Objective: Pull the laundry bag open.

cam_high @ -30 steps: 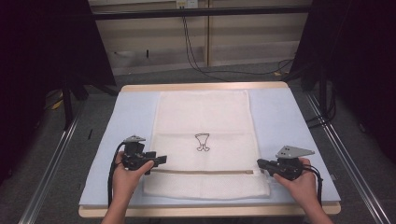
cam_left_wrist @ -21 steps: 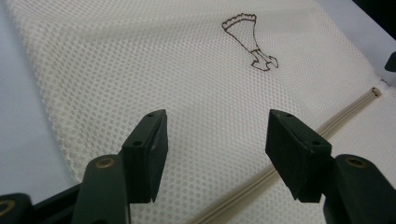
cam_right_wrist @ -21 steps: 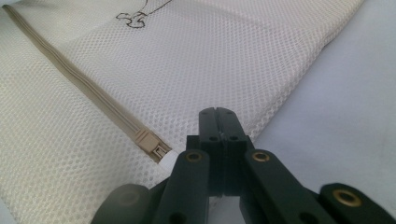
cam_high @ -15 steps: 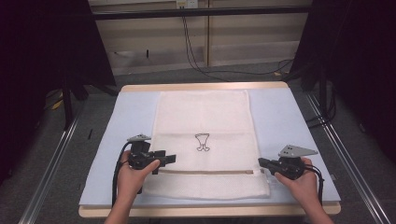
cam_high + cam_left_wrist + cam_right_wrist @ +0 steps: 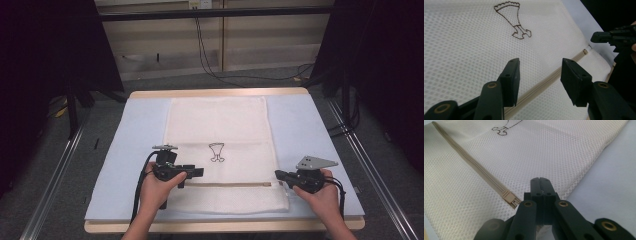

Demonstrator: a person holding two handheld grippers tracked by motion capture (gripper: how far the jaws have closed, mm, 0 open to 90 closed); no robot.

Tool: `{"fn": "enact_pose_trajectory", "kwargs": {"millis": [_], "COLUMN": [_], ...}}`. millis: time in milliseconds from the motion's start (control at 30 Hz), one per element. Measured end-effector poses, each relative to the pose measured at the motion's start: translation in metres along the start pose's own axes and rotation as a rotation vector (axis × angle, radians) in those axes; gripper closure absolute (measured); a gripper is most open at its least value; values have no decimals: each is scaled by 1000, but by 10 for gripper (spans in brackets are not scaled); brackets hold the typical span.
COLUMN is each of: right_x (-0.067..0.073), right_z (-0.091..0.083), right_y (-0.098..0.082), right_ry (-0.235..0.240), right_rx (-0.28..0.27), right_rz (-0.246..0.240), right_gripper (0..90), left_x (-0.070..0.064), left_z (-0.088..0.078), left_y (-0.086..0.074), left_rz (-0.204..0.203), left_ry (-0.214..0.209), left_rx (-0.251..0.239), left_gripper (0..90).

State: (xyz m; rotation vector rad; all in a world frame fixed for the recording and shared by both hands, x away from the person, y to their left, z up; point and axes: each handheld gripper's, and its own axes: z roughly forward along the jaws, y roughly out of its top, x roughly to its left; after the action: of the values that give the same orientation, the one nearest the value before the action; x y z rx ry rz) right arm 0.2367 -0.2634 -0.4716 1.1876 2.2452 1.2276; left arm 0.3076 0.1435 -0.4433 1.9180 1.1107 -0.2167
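High view: the mesh bag (image 5: 220, 145) lies flat on the bench (image 5: 130, 135). My left gripper (image 5: 192, 172) hovers above its zipper (image 5: 544, 83), jaws apart and just closing on nothing. My right gripper (image 5: 280, 176) has its jaws pressed together at the bag's edge, beside the zipper's end.

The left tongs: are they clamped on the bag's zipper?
No, the left tongs stand apart above the mesh bag, the zipper running untouched between them.

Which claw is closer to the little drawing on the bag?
Left. The left claw sits just beside the drawing; the right claw is off at the bag's right edge.
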Motion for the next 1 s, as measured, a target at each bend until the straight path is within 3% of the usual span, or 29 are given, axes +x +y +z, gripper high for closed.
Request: {"fn": "enact_pose_trajectory", "kwargs": {"millis": [100, 167, 333, 433, 800, 900, 1000], "right_x": [0, 0, 1, 0, 0, 1, 1], "right_z": [0, 0, 1, 1, -1, -1, -1], "right_y": [1, 0, -1, -2, -3, -3, -3], "right_ry": [-1, 2, 6, 5, 4, 5, 12], "right_rx": [-7, -8, -4, -7, -10, -15, -18], "right_rz": [2, -3, -14, -14, -22, -14, -14], "right_gripper": [900, 900, 900, 900, 900, 900, 900], "left_x": [-7, -12, -22, -25, -41, -44, -49], "left_z": [7, 14, 28, 35, 64, 70, 78], "left_y": [3, 4, 8, 10, 11, 12, 14], "left_rz": [-6, 5, 3, -23, -34, -40, -61], "left_ry": [-27, -75, -94, -123, -119, -135, -141], "left_rx": [20, 25, 54, 66, 107, 107, 110], "left_gripper": [537, 528, 535, 534, 566, 566, 576]}}
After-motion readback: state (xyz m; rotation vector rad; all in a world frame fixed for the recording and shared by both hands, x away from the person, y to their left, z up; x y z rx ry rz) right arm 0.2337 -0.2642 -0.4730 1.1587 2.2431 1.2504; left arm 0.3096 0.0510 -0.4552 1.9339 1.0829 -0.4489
